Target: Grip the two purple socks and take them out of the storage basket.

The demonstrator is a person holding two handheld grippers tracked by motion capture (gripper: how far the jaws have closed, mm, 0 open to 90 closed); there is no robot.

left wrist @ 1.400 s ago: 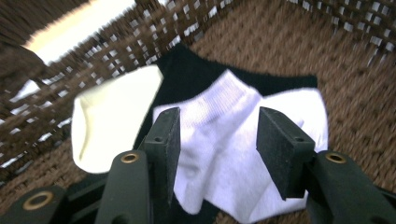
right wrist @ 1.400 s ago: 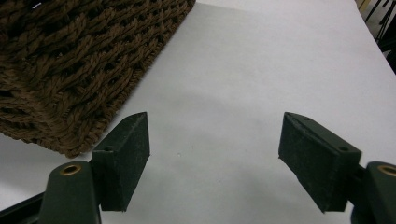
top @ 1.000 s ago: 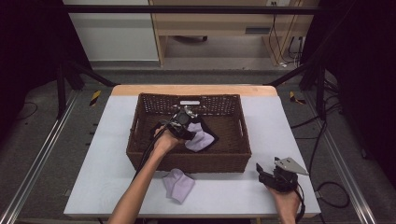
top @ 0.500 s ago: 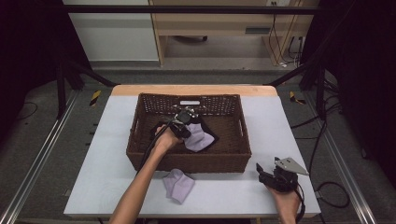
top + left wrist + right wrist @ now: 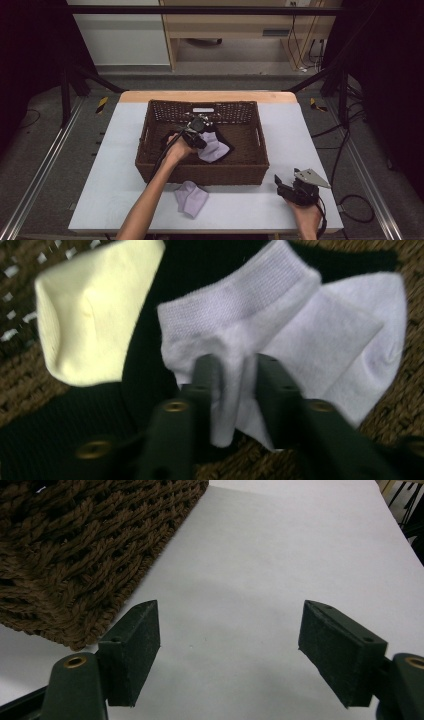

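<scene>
From above, my left gripper sits inside the brown woven wicker basket on the pale grey table, over a lavender ankle sock. Along its jaws, which have just eased slightly apart, they pinch a fold of that sock beside a pale yellow sock. My right gripper hovers wide open over bare table beside the basket's corner.

**Legible Markings: None**

No text, label, brand, number or sign can be read in any view. A small white tag sits on the far wall of the wicker basket in the high view; any print on it is too small to make out.
</scene>
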